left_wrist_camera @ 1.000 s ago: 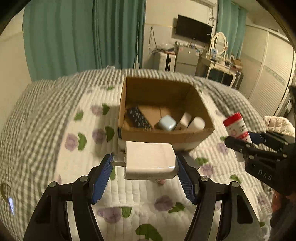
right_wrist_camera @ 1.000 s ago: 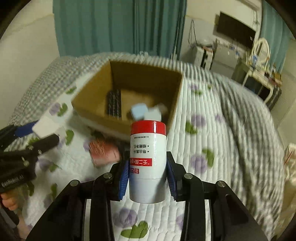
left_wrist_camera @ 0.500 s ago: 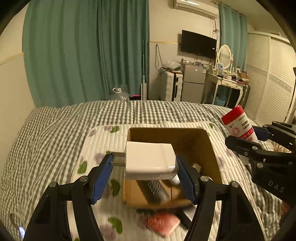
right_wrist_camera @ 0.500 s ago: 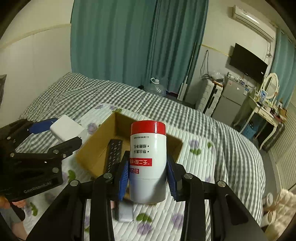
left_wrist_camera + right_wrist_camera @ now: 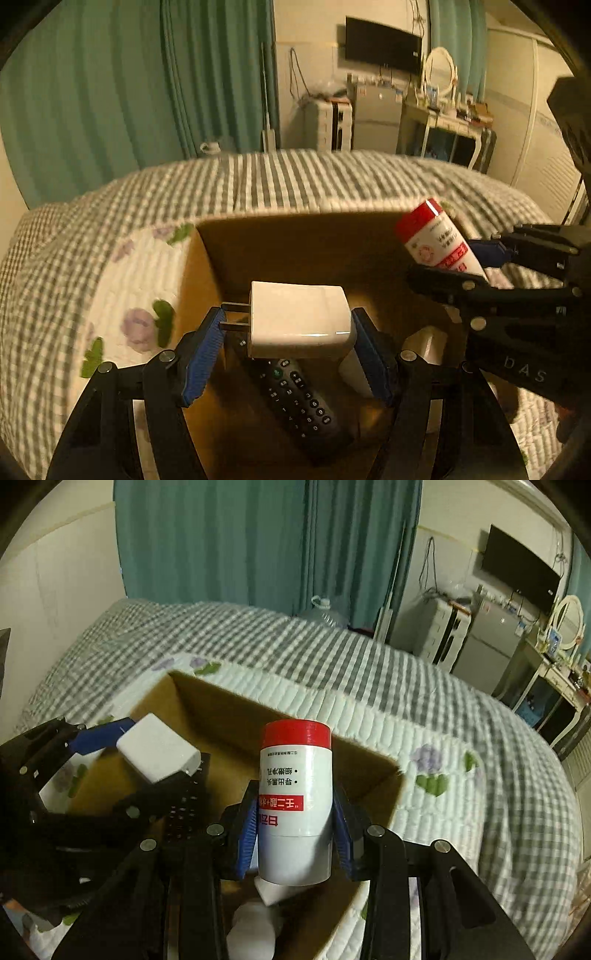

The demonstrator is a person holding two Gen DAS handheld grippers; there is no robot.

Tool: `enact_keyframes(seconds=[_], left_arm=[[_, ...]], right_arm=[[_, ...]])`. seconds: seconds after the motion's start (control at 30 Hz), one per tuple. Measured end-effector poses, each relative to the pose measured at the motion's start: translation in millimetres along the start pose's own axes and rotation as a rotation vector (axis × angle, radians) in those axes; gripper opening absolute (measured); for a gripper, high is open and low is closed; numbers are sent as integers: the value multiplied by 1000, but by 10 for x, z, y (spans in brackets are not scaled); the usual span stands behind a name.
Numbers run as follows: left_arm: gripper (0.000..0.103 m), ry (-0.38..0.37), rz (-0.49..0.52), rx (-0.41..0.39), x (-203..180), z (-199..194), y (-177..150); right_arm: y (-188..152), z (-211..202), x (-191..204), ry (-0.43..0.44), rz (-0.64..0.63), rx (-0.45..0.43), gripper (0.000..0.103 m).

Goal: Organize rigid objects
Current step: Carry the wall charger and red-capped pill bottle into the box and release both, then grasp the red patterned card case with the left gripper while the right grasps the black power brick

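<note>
Cardboard box (image 5: 295, 251) sits open-topped on the quilted bed (image 5: 122, 266), and both tools are poised right over it, so most of its floor is blocked from either camera. Left gripper (image 5: 288, 341) first: jaws spread about as wide as the white charger (image 5: 299, 319) they clamp, blue pads pressed to its two ends, metal prongs poking out toward the left pad, the block held level above the box interior. Over on the other side, the right gripper (image 5: 293, 829) has its jaws drawn in tight on the white bottle (image 5: 294, 805), pads squeezing the lower half of the body, red cap up, printed label reading upside down, the bottle hanging above the box's right side. From the left wrist view that same bottle (image 5: 439, 245) leans in at a tilt, its base swallowed by the black fingers. Down inside, a black remote (image 5: 291, 397) lies on the box floor, its upper end tucked under the charger. Beside it are pale rounded shapes (image 5: 424, 345), possibly small white containers, though they are half covered and too dim to name. The box's near wall is cut off by the frame and the gripper arms.
</note>
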State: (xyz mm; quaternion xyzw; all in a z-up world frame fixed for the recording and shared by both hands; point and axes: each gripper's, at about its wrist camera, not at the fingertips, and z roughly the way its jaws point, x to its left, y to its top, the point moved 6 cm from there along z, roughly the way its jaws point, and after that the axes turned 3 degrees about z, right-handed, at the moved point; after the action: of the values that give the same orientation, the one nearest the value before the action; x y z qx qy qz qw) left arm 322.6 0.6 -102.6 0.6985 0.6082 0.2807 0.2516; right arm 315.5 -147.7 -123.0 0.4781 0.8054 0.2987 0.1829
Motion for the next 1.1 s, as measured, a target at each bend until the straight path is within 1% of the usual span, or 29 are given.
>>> enact_keyframes(seconds=[0.07, 0.17, 0.23, 0.33, 0.4, 0.43, 0.5, 0.53, 0.57, 0.6, 0.63, 0.7, 0.73, 0.77, 0.87, 0.9, 1.03, 1.1], left_arm=[[70, 0, 10, 24, -12, 52, -38], [70, -1, 22, 4, -28, 16, -28], [71, 8, 22, 16, -30, 29, -45], [72, -8, -2, 45, -29, 41, -78], [75, 0, -5, 47, -34, -25, -81], [76, 3, -2, 46, -28, -54, -79], [77, 12, 8, 34, -35, -213, -66], [77, 16, 11, 25, -34, -296, -57], [79, 25, 14, 9, -30, -442, -45], [82, 36, 13, -4, -25, -564, -39], [83, 39, 12, -15, -21, -650, -33], [83, 45, 9, -50, 7, -944, -19], [84, 50, 9, -62, 20, -1065, -11], [85, 53, 7, -82, 28, -1255, -17], [86, 59, 3, -120, 57, -1618, -29], [87, 73, -4, -141, 88, -1784, -52], [89, 118, -32, -192, 199, -2151, -133], [89, 125, -44, -213, 242, -2325, -178]], right_arm=[[-20, 132, -27, 20, 7, 13, 36], [-38, 254, -42, 30, 13, 22, 36], [-41, 279, -46, 32, 19, 17, 36], [-28, 240, -45, 38, 46, 11, 36], [11, 108, -60, 8, 53, -17, 38], [39, 22, -70, -4, 55, -30, 45], [92, -207, -102, -24, 63, -59, 52], [113, -312, -114, -37, 65, -68, 54], [132, -437, -122, -50, 64, -75, 56], [146, -606, -127, -66, 62, -86, 60], [154, -737, -126, -80, 61, -98, 65], [161, -1069, -106, -108, 60, -125, 70], [152, -1220, -86, -117, 62, -133, 72], [136, -1407, -51, -117, 66, -141, 73], [72, -1820, 49, -110, 68, -143, 74], [44, -1946, 84, -115, 62, -149, 75], [-97, -2411, 268, -167, -10, -193, 89], [-183, -2568, 353, -182, -29, -219, 91]])
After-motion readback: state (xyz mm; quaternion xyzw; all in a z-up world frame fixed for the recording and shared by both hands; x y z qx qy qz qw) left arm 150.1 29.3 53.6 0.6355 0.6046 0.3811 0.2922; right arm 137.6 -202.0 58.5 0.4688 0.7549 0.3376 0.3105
